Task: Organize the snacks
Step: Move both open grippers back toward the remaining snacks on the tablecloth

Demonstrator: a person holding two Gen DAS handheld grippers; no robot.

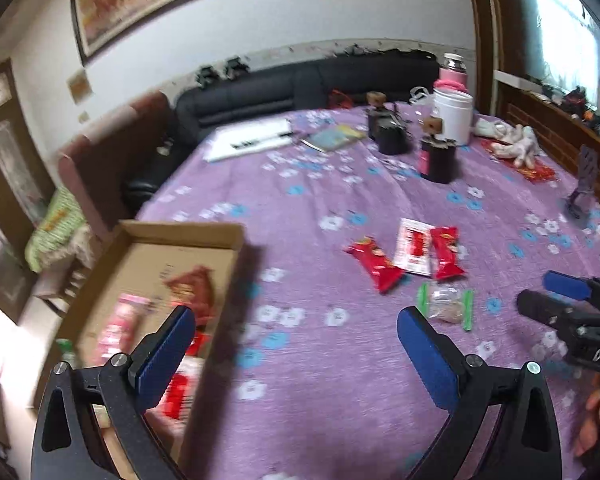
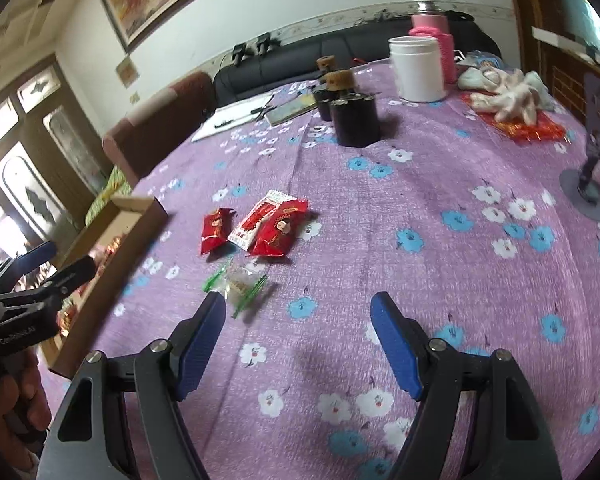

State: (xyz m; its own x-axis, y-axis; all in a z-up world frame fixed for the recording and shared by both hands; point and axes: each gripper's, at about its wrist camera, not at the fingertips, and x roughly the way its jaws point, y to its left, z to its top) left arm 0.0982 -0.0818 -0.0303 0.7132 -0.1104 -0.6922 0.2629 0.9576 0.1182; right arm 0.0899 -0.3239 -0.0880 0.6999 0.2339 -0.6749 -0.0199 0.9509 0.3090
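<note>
An open cardboard box (image 1: 180, 232) sits at the table's left edge with several red and pink snack packets inside. On the purple flowered cloth lie two red packets (image 1: 374, 264) (image 1: 446, 252), a white-and-red packet (image 1: 414, 250) between them, and a clear packet with green ends (image 1: 446, 304). My left gripper (image 1: 296, 316) is open and empty, its left finger over the box and its right over the cloth. My right gripper (image 2: 298, 302) is open and empty. The clear packet (image 2: 238, 284) lies just beyond its left fingertip. The box (image 2: 132, 204) stands to its left.
Further back stand two black canisters (image 2: 356, 120), a white jar (image 2: 418, 68), a pink bottle (image 2: 430, 28), papers (image 2: 236, 114), and pale gloves on red packaging (image 2: 508, 100). A grey stand (image 2: 588, 184) is at the right. A dark sofa and a chair lie beyond the table.
</note>
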